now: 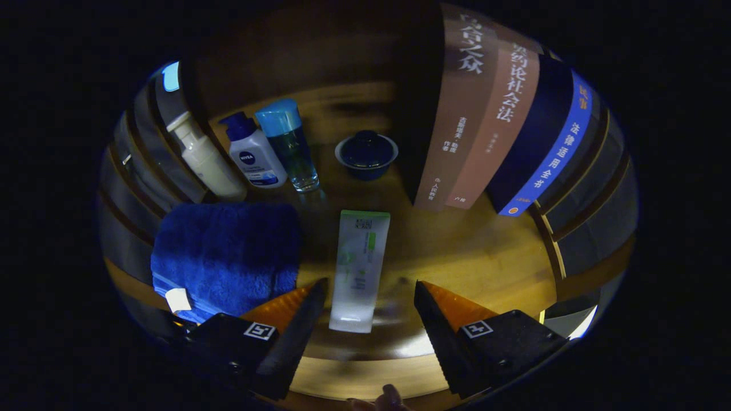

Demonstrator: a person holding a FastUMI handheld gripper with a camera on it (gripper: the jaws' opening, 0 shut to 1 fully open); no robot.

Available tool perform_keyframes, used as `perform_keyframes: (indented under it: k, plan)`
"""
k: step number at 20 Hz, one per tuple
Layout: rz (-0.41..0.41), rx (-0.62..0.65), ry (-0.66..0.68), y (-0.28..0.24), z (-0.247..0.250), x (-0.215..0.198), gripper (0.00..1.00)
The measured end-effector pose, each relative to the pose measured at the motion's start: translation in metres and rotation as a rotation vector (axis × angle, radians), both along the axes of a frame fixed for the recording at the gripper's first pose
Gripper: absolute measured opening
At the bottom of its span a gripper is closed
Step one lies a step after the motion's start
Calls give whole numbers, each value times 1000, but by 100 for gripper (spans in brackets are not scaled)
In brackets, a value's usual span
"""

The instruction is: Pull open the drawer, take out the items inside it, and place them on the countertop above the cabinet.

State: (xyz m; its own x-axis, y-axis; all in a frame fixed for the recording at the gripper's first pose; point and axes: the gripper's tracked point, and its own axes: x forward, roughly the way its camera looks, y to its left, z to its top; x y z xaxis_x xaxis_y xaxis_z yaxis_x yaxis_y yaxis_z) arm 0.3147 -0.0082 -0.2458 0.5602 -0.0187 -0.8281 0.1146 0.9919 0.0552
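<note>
A white tube with a green cap end (360,268) lies flat on the wooden countertop (485,257), its near end between my fingers. My gripper (368,288) is open, both fingers standing apart from the tube's sides. A folded blue towel (228,257) lies just left of the tube, beside my left finger (305,314).
Beyond the tube stand a white pump bottle (205,160), a white bottle with a dark blue cap (254,151), a clear bottle with a light blue cap (291,145) and a dark lidded bowl (366,154). Several upright books (491,120) lean at the right. A fingertip (388,397) shows below.
</note>
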Motion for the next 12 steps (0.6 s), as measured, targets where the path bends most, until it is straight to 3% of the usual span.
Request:
perform_keyframes:
  k: [5,12]
  plan:
    - [15,29,-157,14,28,-47,100]
    - [57,41,-565,32,108,-160,100]
